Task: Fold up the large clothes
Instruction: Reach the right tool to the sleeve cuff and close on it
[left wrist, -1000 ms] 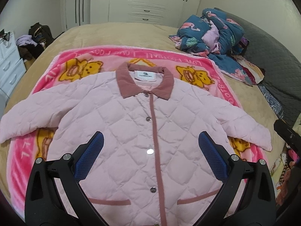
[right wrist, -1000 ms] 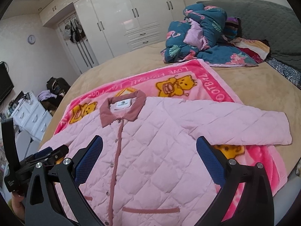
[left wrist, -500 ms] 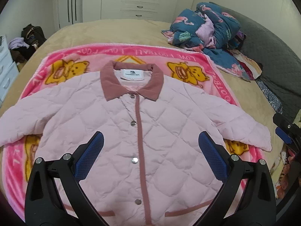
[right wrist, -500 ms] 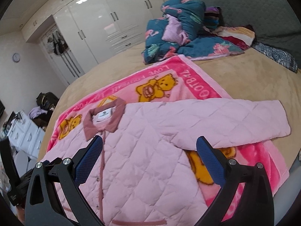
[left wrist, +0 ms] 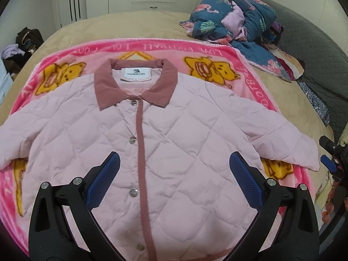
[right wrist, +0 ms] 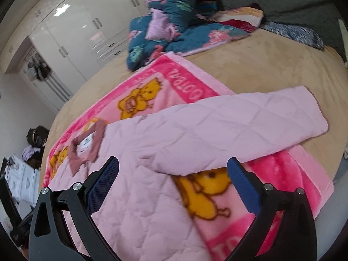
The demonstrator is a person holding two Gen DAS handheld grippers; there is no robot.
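I see a big, soft pink quilted jacket with a dark pink collar (left wrist: 139, 152) lying flat, front side up and buttoned, on top of a bright pink fleece blanket with yellow bears (left wrist: 208, 69). The blanket is spread on a wide tan bed (left wrist: 130, 26). Both sleeves stick out to the sides of the jacket.

My left claw (left wrist: 174, 165) hangs over the middle of the jacket. It is wide open and holds nothing. My right claw (right wrist: 173, 169) is down low, close to the jacket's right sleeve (right wrist: 239, 126). It is wide open too, with nothing in it, and it is not touching the sleeve.

I think I am just at the start. No part of the jacket is folded yet. My guess is the sleeve comes first. For that, I need to bring the right claw to the sleeve's far end, pinch it, lift it and lay it across the chest of the jacket.

Beyond the jacket's collar end sits a heap of dark blue flowery bedding (left wrist: 235, 15). It is well apart from the jacket, so it is not in the way. Further off stand white wardrobe doors (right wrist: 82, 30). The jacket is puffy, so a fold may spring back open.
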